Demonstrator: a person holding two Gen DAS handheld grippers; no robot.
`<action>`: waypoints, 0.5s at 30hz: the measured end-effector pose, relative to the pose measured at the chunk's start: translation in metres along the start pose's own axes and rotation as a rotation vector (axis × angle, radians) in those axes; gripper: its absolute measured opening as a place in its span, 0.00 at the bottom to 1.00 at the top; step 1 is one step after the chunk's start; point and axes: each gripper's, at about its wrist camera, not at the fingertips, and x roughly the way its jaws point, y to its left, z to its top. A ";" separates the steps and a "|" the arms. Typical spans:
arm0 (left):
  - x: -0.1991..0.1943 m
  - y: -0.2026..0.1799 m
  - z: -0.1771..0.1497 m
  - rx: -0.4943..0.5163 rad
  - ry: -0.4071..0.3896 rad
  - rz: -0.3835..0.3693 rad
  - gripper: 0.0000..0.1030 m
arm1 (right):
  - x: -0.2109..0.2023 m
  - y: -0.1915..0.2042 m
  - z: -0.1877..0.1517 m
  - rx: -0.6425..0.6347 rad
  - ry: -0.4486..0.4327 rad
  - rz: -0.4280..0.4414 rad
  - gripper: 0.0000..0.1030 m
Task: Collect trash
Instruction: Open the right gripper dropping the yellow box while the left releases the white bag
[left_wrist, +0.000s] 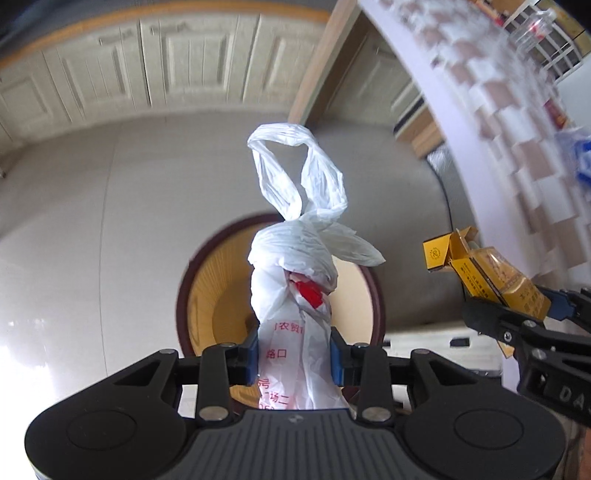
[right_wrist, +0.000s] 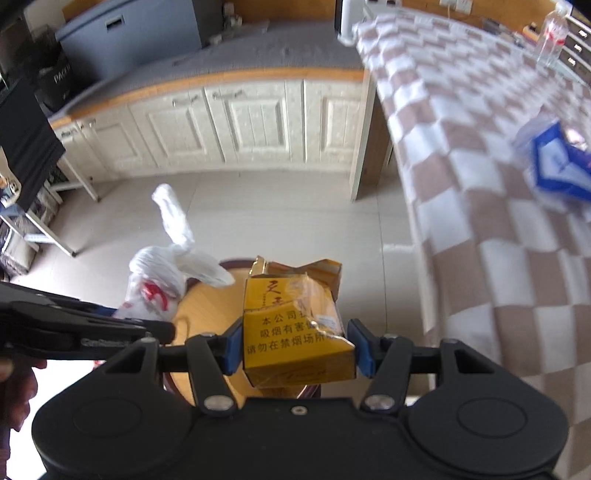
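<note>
My left gripper (left_wrist: 294, 356) is shut on a knotted white plastic bag (left_wrist: 295, 258) with red print and holds it above a round bin (left_wrist: 207, 302) with a dark red rim and a yellow inside. My right gripper (right_wrist: 297, 345) is shut on a crumpled yellow cigarette pack (right_wrist: 295, 325) and holds it over the same bin (right_wrist: 199, 306). The pack (left_wrist: 491, 277) also shows at the right of the left wrist view. The bag (right_wrist: 162, 280) shows at the left of the right wrist view, beside the pack.
A table with a brown-and-white checked cloth (right_wrist: 480, 184) stands to the right, bearing a blue-and-white packet (right_wrist: 561, 170) and a clear bottle (right_wrist: 552, 33). Cream cabinets (right_wrist: 240, 122) line the far wall. The floor (left_wrist: 92, 221) is pale tile. A metal rack (right_wrist: 37, 221) stands at the left.
</note>
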 end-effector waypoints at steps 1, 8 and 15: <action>0.008 0.001 -0.001 -0.004 0.020 0.001 0.36 | 0.005 0.001 -0.002 0.001 0.015 0.003 0.57; 0.063 0.012 0.003 -0.035 0.166 -0.021 0.36 | 0.040 0.006 -0.011 0.018 0.100 0.013 0.57; 0.120 0.033 0.005 -0.087 0.300 -0.015 0.37 | 0.064 0.005 -0.014 0.043 0.161 0.008 0.57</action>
